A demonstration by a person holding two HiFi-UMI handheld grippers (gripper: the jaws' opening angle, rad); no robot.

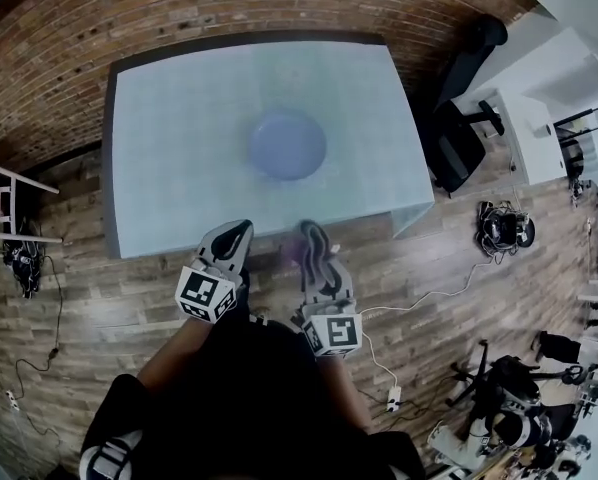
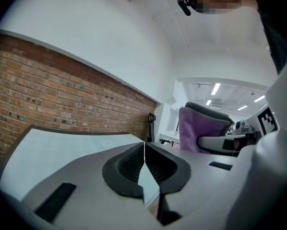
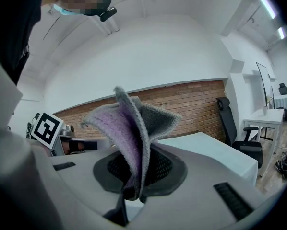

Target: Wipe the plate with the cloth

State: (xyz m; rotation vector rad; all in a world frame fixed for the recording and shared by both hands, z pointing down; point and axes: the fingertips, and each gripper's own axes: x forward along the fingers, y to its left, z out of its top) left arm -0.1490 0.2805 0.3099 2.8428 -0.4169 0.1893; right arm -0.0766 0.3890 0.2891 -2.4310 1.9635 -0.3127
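A blue plate [image 1: 287,144] lies near the middle of the pale table [image 1: 179,168]. Both grippers hover at the table's near edge, short of the plate. My left gripper [image 1: 237,232] is shut with nothing between its pads [image 2: 144,163]. My right gripper [image 1: 311,236] is shut on a folded purple and grey cloth [image 3: 134,128], which sticks up out of the jaws. From the left gripper view the cloth [image 2: 196,128] shows at the right, pinched in the other gripper.
A red brick wall [image 1: 229,8] runs behind the table. A black office chair [image 1: 457,138] and a white desk [image 1: 539,118] stand to the right. Cables and gear [image 1: 499,228] lie on the wooden floor at right. A white stool [image 1: 9,208] is at the left.
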